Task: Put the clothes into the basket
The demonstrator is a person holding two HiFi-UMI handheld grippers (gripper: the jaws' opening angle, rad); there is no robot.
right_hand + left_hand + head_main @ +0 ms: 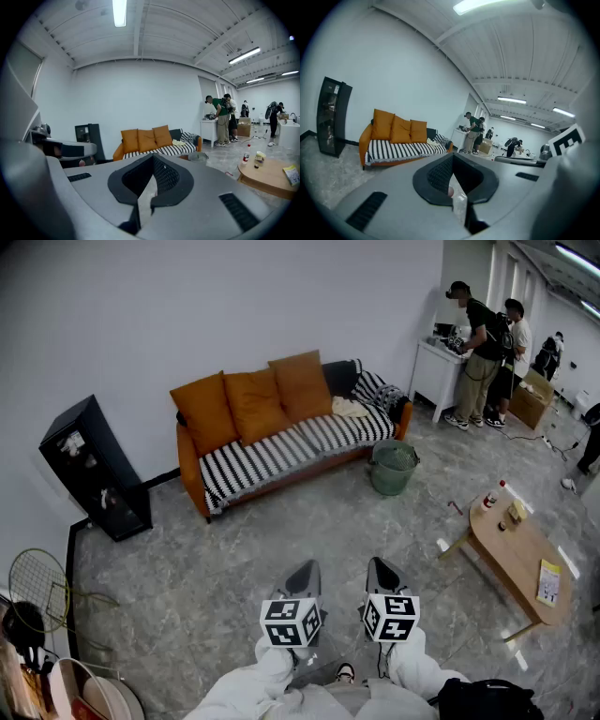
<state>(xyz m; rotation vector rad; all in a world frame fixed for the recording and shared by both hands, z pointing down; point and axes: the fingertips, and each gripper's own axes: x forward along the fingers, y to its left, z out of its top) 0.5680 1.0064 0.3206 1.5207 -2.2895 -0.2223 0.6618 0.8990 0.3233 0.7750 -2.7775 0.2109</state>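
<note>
A pale cloth [351, 408] lies on the right part of the striped sofa [281, 451], with darker striped clothes [382, 390] bunched at the sofa's right end. A green basket [393, 468] stands on the floor in front of that end. My left gripper [304, 570] and right gripper [382, 567] hang side by side low in the head view, far from the sofa, both shut and holding nothing. The left gripper view shows the left gripper [452, 157] facing the sofa. In the right gripper view the right gripper [152, 158] faces the sofa, the cloth [177, 142] and the basket [199, 157].
A wooden coffee table [521, 563] with bottles and a yellow packet stands at the right. A black cabinet [94, 470] is against the left wall. People [483, 343] stand at a white table at the back right. A racket [37, 577] leans at the left.
</note>
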